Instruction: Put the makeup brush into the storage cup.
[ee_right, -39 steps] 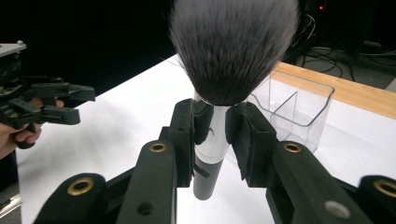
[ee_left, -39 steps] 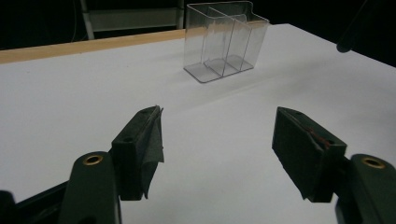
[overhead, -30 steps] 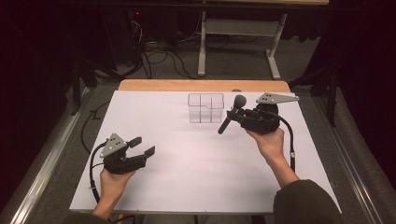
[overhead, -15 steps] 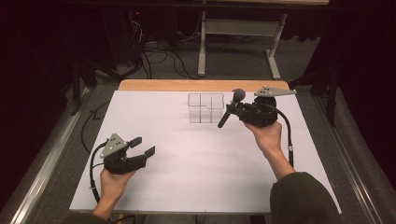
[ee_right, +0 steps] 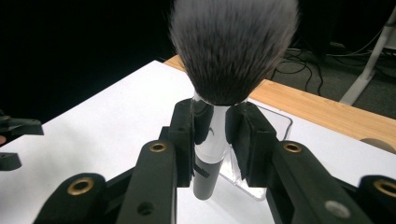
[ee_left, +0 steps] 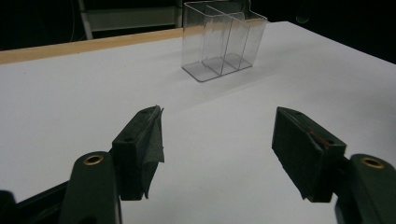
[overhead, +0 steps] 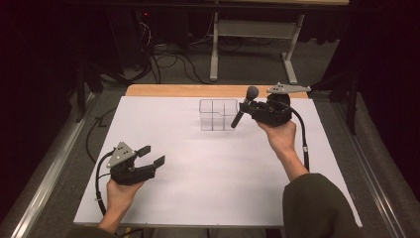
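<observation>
Bristles of a grey, soft-headed makeup brush with a silver ferrule and black handle [ee_right: 219,93] are seen close up in the right gripper view, where the brush is clamped at its ferrule between the two black pads of the right gripper [ee_right: 210,135]. In the high view the same brush [overhead: 243,107] is held tilted, head up and handle down, with its lower end just at the right edge of a clear plastic organiser box divided into compartments [overhead: 218,114]; whether the handle tip is inside a compartment or only in front of the box cannot be told. The right gripper [overhead: 247,110] is carried by the person's right hand [overhead: 278,135] above the far right part of a white table top [overhead: 223,188], whose far edge is bordered by a strip of pale wood [overhead: 168,90].

The left gripper [overhead: 151,156] is rested low over the near left of the white surface in the left hand [overhead: 121,193], well apart from the box. Its jaws are spread with nothing between them, as shown in the left gripper view, where the bare table is seen in the gap [ee_left: 219,144] and the clear box [ee_left: 224,42] stands farther off.
</observation>
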A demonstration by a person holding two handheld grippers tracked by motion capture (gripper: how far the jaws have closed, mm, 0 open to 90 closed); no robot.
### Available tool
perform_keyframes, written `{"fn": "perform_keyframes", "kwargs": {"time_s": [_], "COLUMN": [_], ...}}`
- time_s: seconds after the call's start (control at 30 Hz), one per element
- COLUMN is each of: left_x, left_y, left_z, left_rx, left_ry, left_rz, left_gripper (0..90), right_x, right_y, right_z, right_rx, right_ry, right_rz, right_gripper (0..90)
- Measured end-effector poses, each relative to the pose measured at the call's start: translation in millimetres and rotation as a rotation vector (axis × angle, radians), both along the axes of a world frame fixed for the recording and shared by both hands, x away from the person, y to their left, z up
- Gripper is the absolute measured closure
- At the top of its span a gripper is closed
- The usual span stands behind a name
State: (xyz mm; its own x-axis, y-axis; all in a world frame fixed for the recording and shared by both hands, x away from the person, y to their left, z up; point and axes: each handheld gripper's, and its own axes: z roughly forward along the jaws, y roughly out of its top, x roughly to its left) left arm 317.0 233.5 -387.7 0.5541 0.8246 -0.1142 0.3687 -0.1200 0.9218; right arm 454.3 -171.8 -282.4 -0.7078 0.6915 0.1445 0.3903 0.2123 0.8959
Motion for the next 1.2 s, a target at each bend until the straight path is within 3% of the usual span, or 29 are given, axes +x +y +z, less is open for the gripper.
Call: {"fn": "perform_keyframes", "kwargs": {"time_s": [0.57, 1.2], "left_x": [0.1, -0.1], "left_y": [-1.4, -3.2], "left_z": [0.3, 0.6], "left_rx": [0.010, 0.018], "left_ry": [-0.002, -0.004], "left_rz": [-0.005, -0.017], "left_gripper": [34.0, 34.0], "right_x": [19.7, 38.8], "right_y": [9.4, 22.4], "right_z": [-7.3, -7.4], "right_rx": [0.004, -0.005], "right_ry": [0.018, 0.007], "right_rz": [-0.036, -0.058], "right_gripper": [72.8, 72.7]}}
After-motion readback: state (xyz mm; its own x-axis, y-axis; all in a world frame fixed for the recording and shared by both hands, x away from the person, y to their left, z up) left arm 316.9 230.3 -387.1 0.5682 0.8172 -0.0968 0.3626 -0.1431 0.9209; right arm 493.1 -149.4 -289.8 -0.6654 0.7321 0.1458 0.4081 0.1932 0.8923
